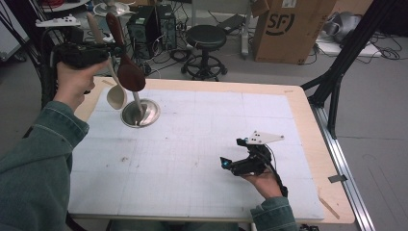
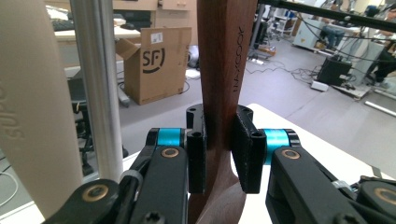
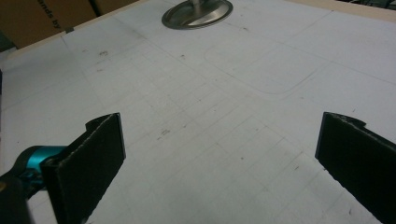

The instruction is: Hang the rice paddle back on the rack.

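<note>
Wooden spoon (image 1: 126,57) sits between the left gripper (image 1: 103,48) jaws, raised above the stand base (image 1: 140,113) on the table (image 1: 202,144). Right gripper (image 1: 226,163) rests well apart, near the table's front right.

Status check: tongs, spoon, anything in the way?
Left tongs shut on brown spoon, lifted above the stand. Right tongs open, empty, low over the mat. Cream spoon and stand pole close beside the brown spoon.
</note>
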Demonstrator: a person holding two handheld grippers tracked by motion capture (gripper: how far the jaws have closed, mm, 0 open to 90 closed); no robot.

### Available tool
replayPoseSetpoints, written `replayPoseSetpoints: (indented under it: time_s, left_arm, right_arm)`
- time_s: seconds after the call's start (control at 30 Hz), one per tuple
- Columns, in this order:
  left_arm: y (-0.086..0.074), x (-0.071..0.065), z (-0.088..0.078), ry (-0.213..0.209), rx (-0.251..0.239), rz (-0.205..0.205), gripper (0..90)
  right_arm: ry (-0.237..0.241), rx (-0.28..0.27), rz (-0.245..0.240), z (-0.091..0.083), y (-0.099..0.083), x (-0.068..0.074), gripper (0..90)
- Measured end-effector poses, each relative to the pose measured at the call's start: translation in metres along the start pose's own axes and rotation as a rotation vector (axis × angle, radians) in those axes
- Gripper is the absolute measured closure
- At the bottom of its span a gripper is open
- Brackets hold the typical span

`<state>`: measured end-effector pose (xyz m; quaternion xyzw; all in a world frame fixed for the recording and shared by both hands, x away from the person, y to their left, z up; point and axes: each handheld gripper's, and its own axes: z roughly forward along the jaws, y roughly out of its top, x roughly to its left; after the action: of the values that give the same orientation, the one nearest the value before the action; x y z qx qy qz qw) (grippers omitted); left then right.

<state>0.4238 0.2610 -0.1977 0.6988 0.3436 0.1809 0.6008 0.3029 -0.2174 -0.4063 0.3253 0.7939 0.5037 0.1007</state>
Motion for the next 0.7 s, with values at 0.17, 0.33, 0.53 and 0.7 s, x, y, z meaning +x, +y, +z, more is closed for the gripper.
replayPoseSetpoints:
  time_s: [0.17, 0.33, 0.53, 0.7]
  left_arm:
    - [-0.0008, 0.001, 0.0015, 0.011, 0.003, -0.009, 76.8]
    - [-0.0014, 0.0021, 0.0022, 0.025, 0.012, -0.004, 76.6]
    - [-0.0031, 0.0022, 0.001, 0.023, 0.0, -0.006, 73.8]
    - [-0.0051, 0.0021, -0.0022, 0.034, 0.001, 0.005, 68.8]
  right_arm:
    - [0.004, 0.001, -0.005, 0.0001, 0.0, 0.0008, 0.4]
    - [0.005, -0.001, -0.003, -0.0001, 0.0002, 0.0013, 0.4]
    - [0.008, 0.001, -0.003, -0.0002, 0.0001, 0.0015, 0.4]
    - [0.007, 0.003, -0.004, -0.0008, -0.0009, 0.0007, 0.4]
